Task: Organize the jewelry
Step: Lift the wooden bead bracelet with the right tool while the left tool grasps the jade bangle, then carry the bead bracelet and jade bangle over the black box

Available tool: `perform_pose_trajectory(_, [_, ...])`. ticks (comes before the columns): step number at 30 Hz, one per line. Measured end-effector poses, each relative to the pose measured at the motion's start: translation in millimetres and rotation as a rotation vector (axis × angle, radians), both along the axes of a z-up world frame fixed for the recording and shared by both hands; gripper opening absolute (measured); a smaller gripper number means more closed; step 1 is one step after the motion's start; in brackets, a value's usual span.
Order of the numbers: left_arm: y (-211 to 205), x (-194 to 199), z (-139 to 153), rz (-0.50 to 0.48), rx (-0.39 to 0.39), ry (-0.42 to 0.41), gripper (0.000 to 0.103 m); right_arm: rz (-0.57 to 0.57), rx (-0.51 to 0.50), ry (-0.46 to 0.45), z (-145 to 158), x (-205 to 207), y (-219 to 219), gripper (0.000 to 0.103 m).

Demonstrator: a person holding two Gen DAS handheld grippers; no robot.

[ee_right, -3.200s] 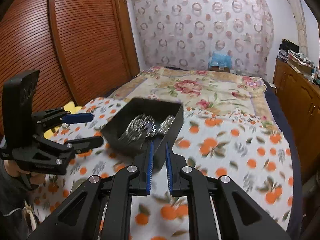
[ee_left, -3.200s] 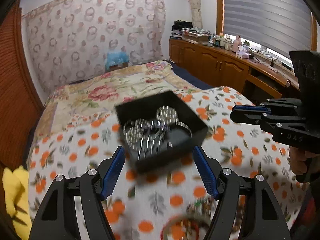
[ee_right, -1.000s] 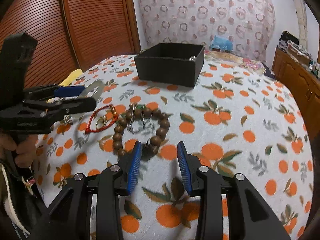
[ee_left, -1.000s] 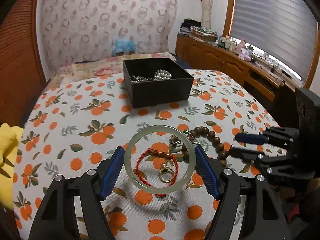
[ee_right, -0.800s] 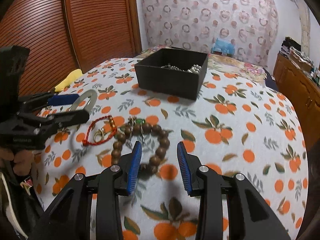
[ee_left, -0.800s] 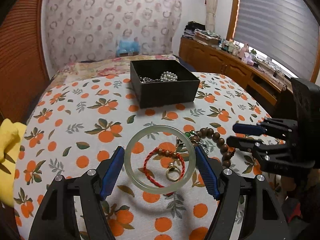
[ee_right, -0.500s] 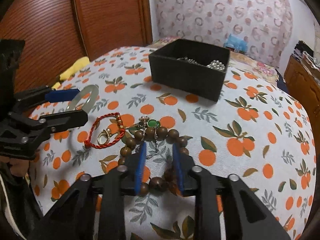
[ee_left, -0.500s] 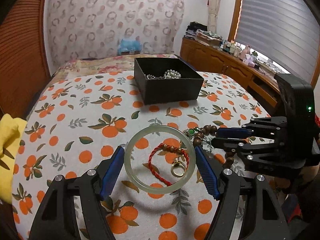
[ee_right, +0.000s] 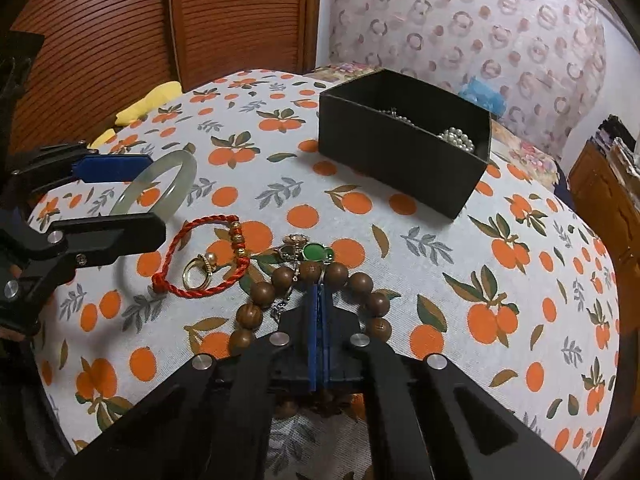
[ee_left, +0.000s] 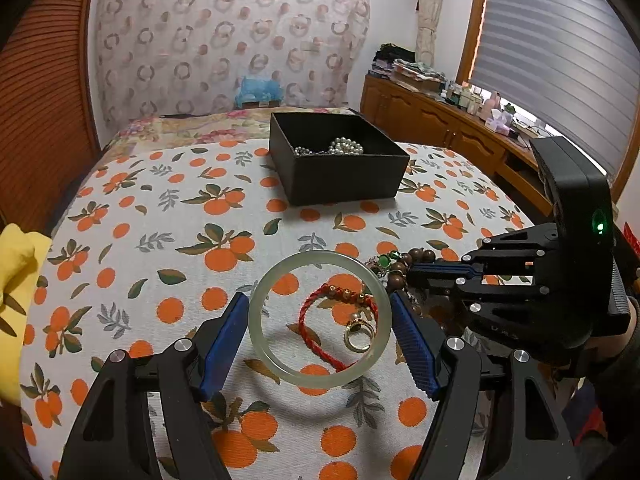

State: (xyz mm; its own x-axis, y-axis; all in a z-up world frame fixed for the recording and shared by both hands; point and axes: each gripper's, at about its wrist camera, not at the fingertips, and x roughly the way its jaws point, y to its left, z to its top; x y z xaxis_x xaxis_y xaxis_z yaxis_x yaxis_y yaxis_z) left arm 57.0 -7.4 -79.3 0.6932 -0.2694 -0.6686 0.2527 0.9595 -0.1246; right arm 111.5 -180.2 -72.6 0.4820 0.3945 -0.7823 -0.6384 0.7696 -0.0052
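Holding the jade bangle [ee_left: 319, 316], the left hand-held gripper [ee_left: 320, 340] waited while the right hand-held gripper [ee_right: 319, 312] pinched the wooden bead bracelet [ee_right: 280, 280]; only pearls [ee_left: 346, 146] lay in the black box [ee_left: 340, 178].

No readable text, label, brand, number or sign appeared in either view. Faint embossed marks stood on the lower body of the right gripper [ee_left: 416, 270] in the left wrist view, too small and dark to be made out. The black box [ee_left: 344, 176], the orange-print cloth [ee_left: 160, 240] and the patterned curtain [ee_left: 224, 40] bore no lettering. Items on the wooden sideboard [ee_left: 448, 120] by the window were too small and blurred for any label to be read.
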Motion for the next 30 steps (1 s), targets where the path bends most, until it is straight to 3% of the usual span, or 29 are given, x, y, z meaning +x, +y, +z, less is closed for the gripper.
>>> perform_pose_trajectory(11, [2, 8, 7, -0.006, 0.008, -0.011, 0.069, -0.017, 0.099, -0.102, 60, 2, -15, 0.002])
perform_pose_trajectory(30, [-8, 38, 31, -0.026, 0.035, -0.065, 0.069, -0.082, 0.170, -0.206, 118, 52, -27, 0.002])
